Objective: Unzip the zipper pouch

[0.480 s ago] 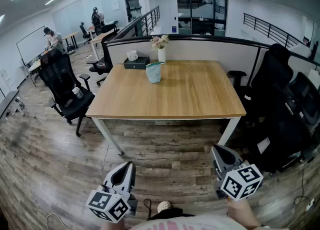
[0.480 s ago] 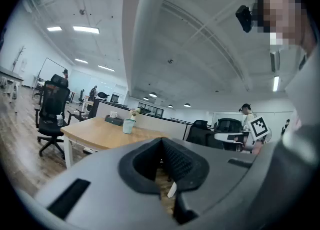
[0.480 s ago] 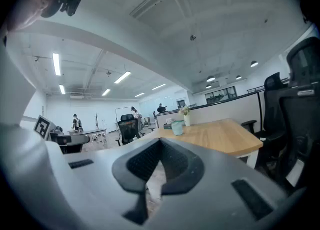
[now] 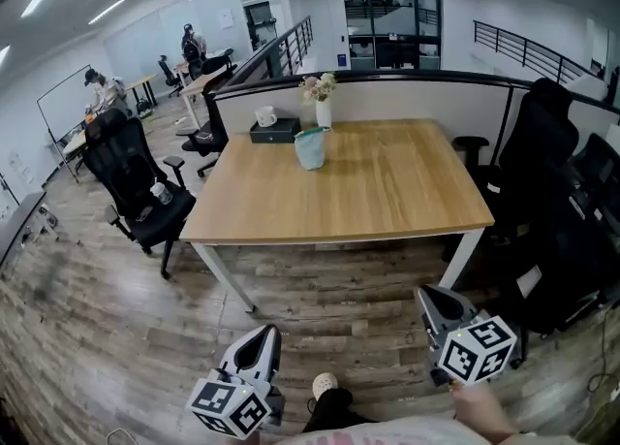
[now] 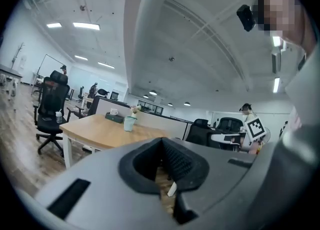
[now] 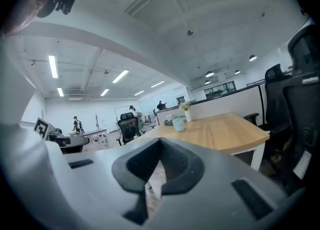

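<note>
**Nearest, bottom of the head view**
- Left gripper point(image 4: 263, 336), grey two-jaw tool with a black-and-white marker cube: jaws closed together, nothing between them. Held low over the floor, pointing roughly level toward the desk.
- Right gripper point(image 4: 433, 300), same make: jaws also closed together and empty, well apart from its partner.
- Pale shoe toe point(image 4: 325, 385) between the two grippers.
- Grey-brown plank floor point(image 4: 97, 336).

**Middle ground**
- Light wooden desk on white legs point(image 4: 387, 191), top mostly bare. Both grippers are well short of its near edge.
- Black high-backed office chair on castors point(image 4: 131, 176), just beside the desk's left side.

**Far edge of desk, by the dark-capped partition**
- Pale teal fabric zipper pouch point(image 4: 311, 147), standing upright and alone, left of centre. It is too small here to tell how far the zip is closed or where the pull sits.
- Flat black box point(image 4: 275, 129) with a white mug point(image 4: 264, 115) on or just behind it.
- White vase of pale flowers point(image 4: 321, 94), near the pouch.

**Status**
- Judged step: approach only, the unzipping not begun and the pouch untouched.
- Next move likely calls for closing in on the desk and parting both sets of jaws. One gripper would then steady the pouch body while the other pinches the zip pull.
</note>
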`<state>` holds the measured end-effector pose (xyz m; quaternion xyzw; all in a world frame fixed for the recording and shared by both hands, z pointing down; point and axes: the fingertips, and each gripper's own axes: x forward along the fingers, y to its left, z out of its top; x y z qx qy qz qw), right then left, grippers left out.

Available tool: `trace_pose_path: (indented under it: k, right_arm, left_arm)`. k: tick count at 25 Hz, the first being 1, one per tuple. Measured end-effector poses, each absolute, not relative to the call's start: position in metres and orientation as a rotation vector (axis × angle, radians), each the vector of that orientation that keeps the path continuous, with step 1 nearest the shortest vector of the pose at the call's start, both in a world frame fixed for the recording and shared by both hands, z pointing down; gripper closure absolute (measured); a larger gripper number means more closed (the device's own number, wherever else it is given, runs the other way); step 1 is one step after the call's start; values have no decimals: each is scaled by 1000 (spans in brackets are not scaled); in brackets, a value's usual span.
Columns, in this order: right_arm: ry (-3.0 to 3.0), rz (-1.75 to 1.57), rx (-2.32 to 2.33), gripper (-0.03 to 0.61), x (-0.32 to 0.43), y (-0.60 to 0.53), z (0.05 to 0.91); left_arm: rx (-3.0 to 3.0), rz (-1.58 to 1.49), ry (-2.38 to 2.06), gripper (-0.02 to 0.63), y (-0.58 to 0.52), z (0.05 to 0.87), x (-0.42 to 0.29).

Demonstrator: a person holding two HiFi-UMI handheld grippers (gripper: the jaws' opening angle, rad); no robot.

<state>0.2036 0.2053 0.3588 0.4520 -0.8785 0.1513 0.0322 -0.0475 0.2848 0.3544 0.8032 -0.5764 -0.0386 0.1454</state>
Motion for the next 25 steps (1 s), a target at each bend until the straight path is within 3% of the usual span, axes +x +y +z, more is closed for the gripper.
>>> trace_pose_path:
  k: [6, 15, 25]
  right_arm:
    - [-2667, 468, 1379, 583, 164, 139, 368]
    - [-2780, 431, 1463, 581, 103, 3, 325]
    - [-2638, 714, 1467, 581, 64, -86, 400]
  left_arm:
    - [2261, -255, -1636, 614, 208, 352, -93]
    - [2432, -190, -1638, 612, 70, 310, -153]
    - [2337, -146, -1522, 612, -39, 364, -183]
